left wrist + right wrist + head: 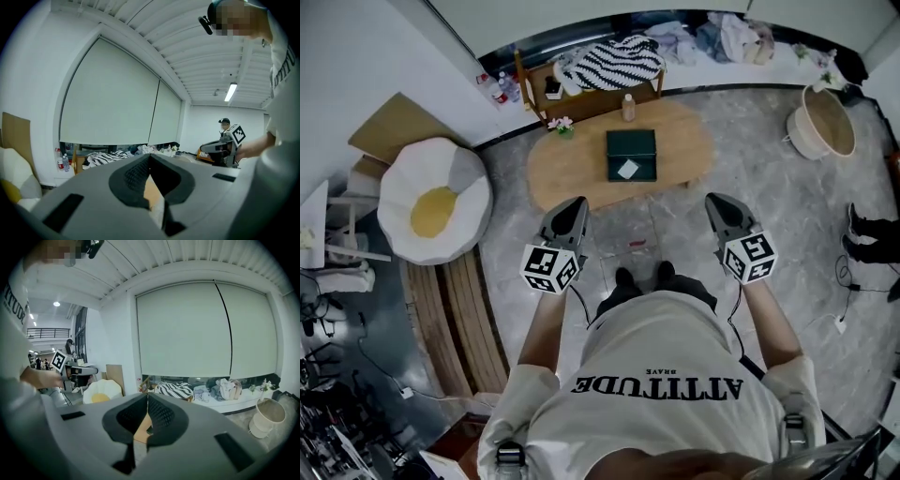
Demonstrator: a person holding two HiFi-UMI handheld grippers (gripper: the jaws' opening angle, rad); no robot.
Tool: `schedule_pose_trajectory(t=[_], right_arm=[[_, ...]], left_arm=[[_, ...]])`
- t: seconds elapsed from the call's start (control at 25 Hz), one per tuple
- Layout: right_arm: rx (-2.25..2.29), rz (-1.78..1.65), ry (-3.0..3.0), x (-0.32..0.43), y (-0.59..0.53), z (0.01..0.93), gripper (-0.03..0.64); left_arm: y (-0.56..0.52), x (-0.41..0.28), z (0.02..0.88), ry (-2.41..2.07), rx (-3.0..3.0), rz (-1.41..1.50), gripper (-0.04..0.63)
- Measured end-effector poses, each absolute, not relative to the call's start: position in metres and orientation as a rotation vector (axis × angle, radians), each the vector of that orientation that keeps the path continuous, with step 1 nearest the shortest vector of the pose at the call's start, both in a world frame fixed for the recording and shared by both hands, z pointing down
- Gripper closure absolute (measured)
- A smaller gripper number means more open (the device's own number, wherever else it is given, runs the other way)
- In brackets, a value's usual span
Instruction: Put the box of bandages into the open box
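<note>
Jaws of our left gripper [575,204] and right gripper [716,200]: both pressed together, empty, pointed forward, we judged, because the dark green box [632,145], with a small white item [627,169] on it, perhaps the bandages, lay well ahead on the table [572,169].

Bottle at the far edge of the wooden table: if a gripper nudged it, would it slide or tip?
The bottle stands upright and looks taller than it is wide, so a push near its top would probably tip it. It looks small, so it is likely light and easy to shift on the smooth table. Once down, its seemingly round body may roll.
</note>
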State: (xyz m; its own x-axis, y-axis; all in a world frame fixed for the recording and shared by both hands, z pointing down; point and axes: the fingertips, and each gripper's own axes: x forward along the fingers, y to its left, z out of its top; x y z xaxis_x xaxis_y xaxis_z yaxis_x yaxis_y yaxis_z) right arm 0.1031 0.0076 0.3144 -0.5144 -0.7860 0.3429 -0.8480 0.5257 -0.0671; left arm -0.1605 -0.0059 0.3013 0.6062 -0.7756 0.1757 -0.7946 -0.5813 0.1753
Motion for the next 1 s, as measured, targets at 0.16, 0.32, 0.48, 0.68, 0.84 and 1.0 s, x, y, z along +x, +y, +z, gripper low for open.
schedule_pose_trajectory(t=[0.16,0.32,0.48,0.68,0.84,1.0], right_arm=[[1.380,0.337,-2.531,0.124,0.010,0.306,0.595],[1.381,0.305,-2.563,0.138,0.012,0.298,0.595],[1.347,0.277,-2.570,0.146,0.015,0.300,0.595],[1.324,0.258,-2.587,0.153,0.015,0.297,0.595],[1.301,0.242,-2.602,0.149,0.013,0.294,0.597],[1.293,0.224,-2.619,0.146,0.015,0.292,0.597]], left_arm=[[0.003,-0.145,0.290,-1.352,2.587,0.096,0.574],[0.010,-0.134,0.283,-1.414,2.584,0.091,0.574],[0.018,-0.128,0.283,-1.457,2.567,0.088,0.574],[0.024,-0.124,0.283,-1.486,2.544,0.089,0.574],[0.024,-0.126,0.286,-1.487,2.534,0.097,0.574],[0.026,-0.126,0.289,-1.487,2.535,0.108,0.574]])
